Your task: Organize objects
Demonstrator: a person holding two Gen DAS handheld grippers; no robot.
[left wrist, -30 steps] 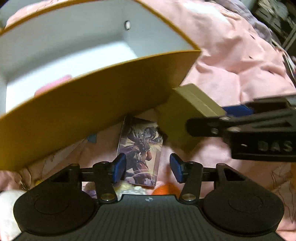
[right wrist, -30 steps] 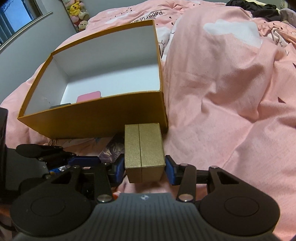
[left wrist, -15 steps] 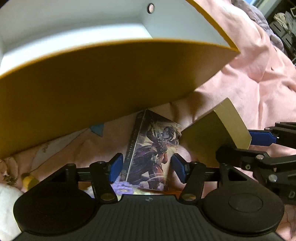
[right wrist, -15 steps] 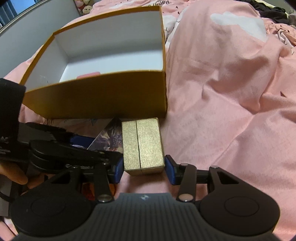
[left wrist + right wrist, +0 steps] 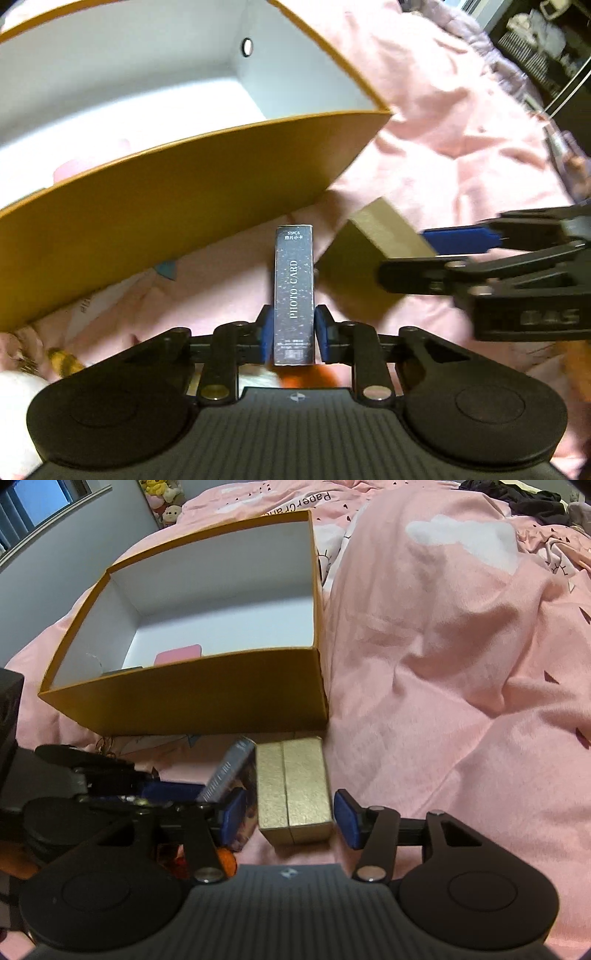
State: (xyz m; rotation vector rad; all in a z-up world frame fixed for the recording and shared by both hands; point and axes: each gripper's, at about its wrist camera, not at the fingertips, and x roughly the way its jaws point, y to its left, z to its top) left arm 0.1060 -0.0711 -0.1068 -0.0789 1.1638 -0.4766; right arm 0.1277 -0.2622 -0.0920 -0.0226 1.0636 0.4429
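Note:
My left gripper point(image 5: 293, 338) is shut on a dark photo card box point(image 5: 294, 291), held on edge above the pink bedspread; it also shows in the right wrist view point(image 5: 226, 775). My right gripper point(image 5: 290, 821) is open, its pads on either side of a gold box point(image 5: 291, 790) that rests on the bed; the gold box also shows in the left wrist view point(image 5: 373, 251). A large orange box point(image 5: 192, 698) with a white inside stands open just beyond both. A pink flat item point(image 5: 178, 653) lies on its floor.
The pink bedspread point(image 5: 461, 646) spreads to the right in folds. An orange object point(image 5: 226, 860) lies under the grippers. Plush toys point(image 5: 162, 498) sit at the far back by a grey wall. Small trinkets point(image 5: 59, 363) lie at the left.
My left gripper has shut on the photo card box and lifted it on edge. My right gripper has opened wider around the gold box, which now rests on the bed.

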